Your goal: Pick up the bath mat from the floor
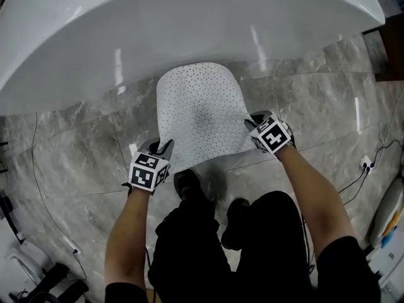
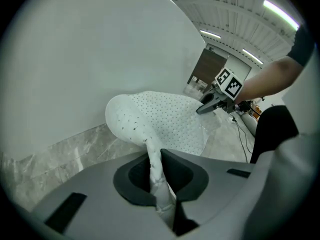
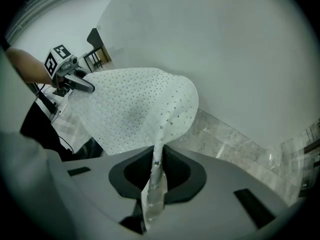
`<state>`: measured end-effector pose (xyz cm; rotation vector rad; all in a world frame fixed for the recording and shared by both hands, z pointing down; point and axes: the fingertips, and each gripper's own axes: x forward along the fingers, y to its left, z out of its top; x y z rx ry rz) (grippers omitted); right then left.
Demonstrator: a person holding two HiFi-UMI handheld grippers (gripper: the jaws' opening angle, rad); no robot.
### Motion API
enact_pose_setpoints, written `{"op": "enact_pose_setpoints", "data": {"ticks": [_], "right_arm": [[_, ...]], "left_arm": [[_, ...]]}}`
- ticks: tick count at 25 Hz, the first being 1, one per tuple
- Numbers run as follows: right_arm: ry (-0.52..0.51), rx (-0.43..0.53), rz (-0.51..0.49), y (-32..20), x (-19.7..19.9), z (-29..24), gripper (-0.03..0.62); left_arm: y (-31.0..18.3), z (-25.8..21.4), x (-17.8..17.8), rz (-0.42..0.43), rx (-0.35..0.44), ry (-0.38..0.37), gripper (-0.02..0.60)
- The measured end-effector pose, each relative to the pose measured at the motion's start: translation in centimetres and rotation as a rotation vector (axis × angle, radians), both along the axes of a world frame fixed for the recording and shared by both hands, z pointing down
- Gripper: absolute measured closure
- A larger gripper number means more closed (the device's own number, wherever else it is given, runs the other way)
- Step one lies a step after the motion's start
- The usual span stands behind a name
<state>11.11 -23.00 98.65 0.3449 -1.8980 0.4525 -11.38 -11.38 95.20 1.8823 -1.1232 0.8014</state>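
Observation:
The white perforated bath mat [image 1: 202, 112] hangs off the floor, stretched between both grippers in front of the white bathtub [image 1: 158, 24]. My left gripper [image 1: 163, 149] is shut on the mat's near left corner. In the left gripper view the mat's edge [image 2: 159, 176] runs pinched between the jaws, and the sheet [image 2: 165, 119] bulges beyond. My right gripper [image 1: 252, 126] is shut on the near right corner. The right gripper view shows the edge [image 3: 154, 181] clamped between its jaws and the mat [image 3: 135, 109] spreading toward the left gripper [image 3: 85, 88].
Grey marble floor tiles [image 1: 315, 100] lie below. The person's legs and shoes [image 1: 237, 223] stand just behind the mat. Cables [image 1: 366, 169] trail at the right, and equipment [image 1: 38, 276] sits at the lower left corner.

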Motion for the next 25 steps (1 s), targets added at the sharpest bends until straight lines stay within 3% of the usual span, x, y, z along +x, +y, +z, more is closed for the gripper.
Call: {"op": "enact_pose_setpoints", "data": {"ticks": [6, 14, 25], "right_arm": [[-0.064, -0.019, 0.099, 2.2, 0.4, -11.2, 0.534], [-0.203, -0.036, 0.226, 5.1, 1.5, -27.3, 0.534], [-0.358, -0.001, 0.344, 7.7, 4.2, -42.3, 0.533]], "left_arm": [[0.2, -11.3, -0.2, -0.077, -0.019, -0.044, 0.543], [1.2, -28.3, 0.7, -0.245, 0.03, -0.009, 0.543], [3.3, -43.1, 3.8, -0.272, 0.147, -0.002, 0.543]]}}
